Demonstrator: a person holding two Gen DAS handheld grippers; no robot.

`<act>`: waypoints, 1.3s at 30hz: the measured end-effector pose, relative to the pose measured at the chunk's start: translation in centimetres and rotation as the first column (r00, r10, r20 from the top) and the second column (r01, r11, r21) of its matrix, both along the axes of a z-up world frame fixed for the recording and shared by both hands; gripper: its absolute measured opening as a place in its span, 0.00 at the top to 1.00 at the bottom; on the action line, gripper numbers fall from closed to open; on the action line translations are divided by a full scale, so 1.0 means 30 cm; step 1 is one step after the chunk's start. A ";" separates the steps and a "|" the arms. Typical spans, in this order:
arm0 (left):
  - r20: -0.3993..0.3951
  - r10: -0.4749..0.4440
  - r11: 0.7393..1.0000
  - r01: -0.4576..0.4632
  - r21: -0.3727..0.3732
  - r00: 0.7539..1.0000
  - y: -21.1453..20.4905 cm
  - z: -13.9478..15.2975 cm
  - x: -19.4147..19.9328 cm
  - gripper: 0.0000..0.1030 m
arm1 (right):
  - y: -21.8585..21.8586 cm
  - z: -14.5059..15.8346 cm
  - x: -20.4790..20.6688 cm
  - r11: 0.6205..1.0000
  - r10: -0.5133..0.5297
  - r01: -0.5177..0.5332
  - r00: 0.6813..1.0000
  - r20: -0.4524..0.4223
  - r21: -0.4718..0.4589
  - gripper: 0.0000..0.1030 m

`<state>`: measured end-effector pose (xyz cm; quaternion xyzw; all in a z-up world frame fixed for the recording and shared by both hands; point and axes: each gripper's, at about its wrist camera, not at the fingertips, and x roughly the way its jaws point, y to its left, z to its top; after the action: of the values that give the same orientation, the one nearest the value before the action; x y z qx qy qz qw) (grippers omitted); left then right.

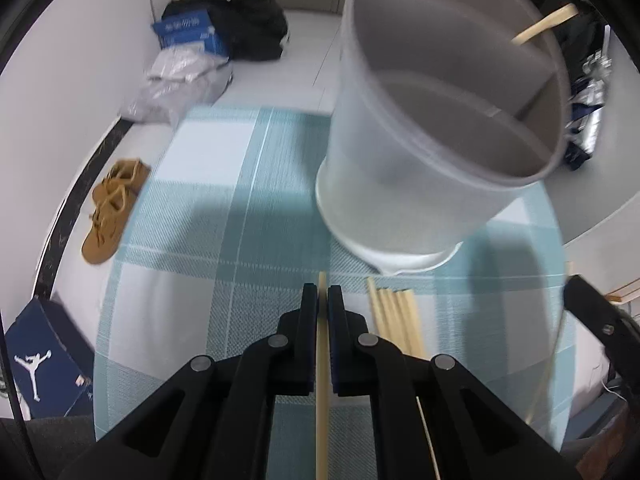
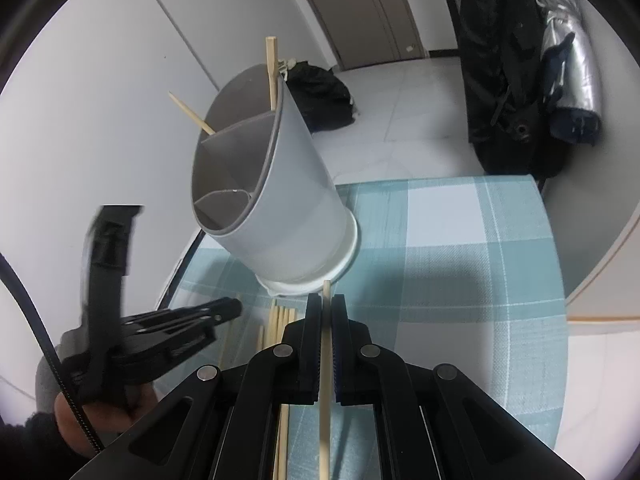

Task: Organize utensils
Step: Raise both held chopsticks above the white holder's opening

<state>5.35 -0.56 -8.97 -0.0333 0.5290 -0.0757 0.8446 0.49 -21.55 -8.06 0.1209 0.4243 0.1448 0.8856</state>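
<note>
Left gripper (image 1: 322,296): jaws clenched on a single chopstick (image 1: 322,360), stick running back between the fingers, tip poking just past them. Right gripper (image 2: 327,304): same story, jaws clamped on another chopstick (image 2: 325,360), tip just short of the holder's base. Between the two, a loose bundle of chopsticks (image 1: 396,320) flat on the checked tablecloth (image 1: 200,240), near its front edge. Just beyond, toward the cloth's middle, the grey divided utensil holder (image 2: 280,208), with two sticks already leaning at its far rim.

Risks, as judged from here. Thin, smooth, narrow sticks pinched near one end: likely to pivot or slide in the grip on a lift or a tilt. Holder tall, seemingly light, on a narrow white foot: a knock at the rim from either tip could tip it or skid it across the cloth. Grippers close side by side: collision possible if both aim for the opening together. Wrong compartment also possible, divider walls being low and close.
</note>
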 end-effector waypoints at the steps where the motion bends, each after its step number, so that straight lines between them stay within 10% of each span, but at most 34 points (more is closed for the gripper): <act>1: 0.021 -0.005 1.000 0.005 -0.010 1.000 0.000 0.017 -0.012 0.98 | 0.002 0.002 -0.004 1.000 -0.005 0.005 1.000 0.006 -0.004 0.96; 12: 0.207 -0.065 0.994 0.081 -0.073 0.976 -0.005 0.159 -0.121 0.98 | 0.013 0.072 -0.099 0.999 -0.038 0.038 0.993 0.114 0.003 0.96; 39: 0.332 -0.182 0.958 0.243 -0.152 0.925 0.022 0.385 -0.234 0.98 | 0.106 0.224 -0.193 0.998 -0.038 0.049 0.961 0.273 -0.032 0.96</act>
<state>-1.67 0.11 2.59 -0.0437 0.3782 -0.2220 0.8977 -5.30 -18.37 -1.35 0.0921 0.2983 0.1325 0.9407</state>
